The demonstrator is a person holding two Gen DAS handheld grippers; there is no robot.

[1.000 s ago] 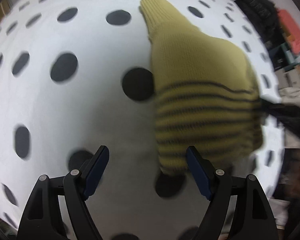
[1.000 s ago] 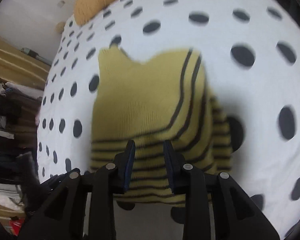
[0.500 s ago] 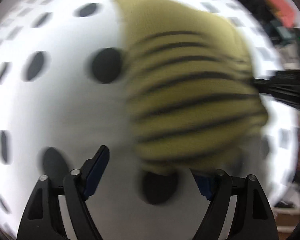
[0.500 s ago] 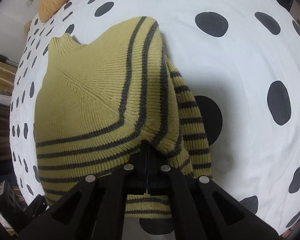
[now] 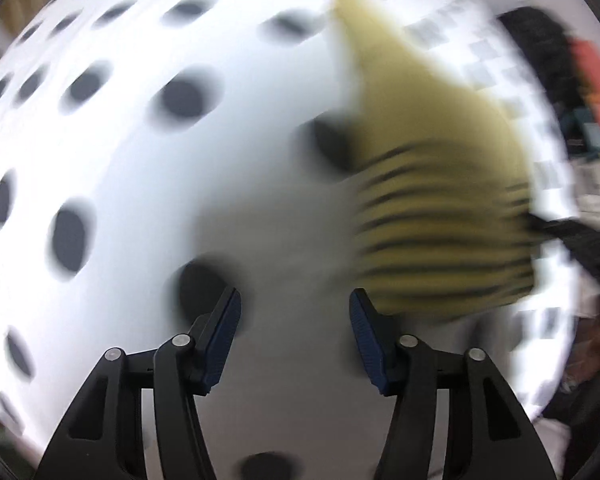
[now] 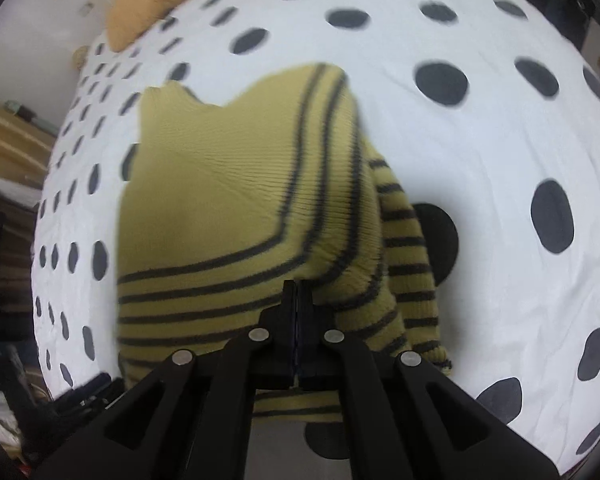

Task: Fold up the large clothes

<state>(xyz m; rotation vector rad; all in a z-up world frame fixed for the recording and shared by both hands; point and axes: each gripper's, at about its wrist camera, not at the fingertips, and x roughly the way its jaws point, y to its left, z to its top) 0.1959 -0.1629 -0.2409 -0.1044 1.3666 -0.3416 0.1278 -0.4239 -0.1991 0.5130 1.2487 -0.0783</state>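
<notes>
Your one sweater (image 6: pixel 236 200) is ribbed mustard-yellow knit with thin dark stripes, bunched into a mound at the centre of the right view, on the white sheet (image 6: pixel 480 152) with black dots. Your right gripper (image 6: pixel 296 300) pinches its folded edge. Your left gripper (image 5: pixel 296 332) gapes wide over bare sheet, with the blurred sweater at right of frame.

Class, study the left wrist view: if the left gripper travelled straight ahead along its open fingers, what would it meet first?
Probably the bare dotted sheet. The left gripper is open and empty; the striped sweater lies off to its right, outside that line. Blur leaves depth uncertain.
</notes>
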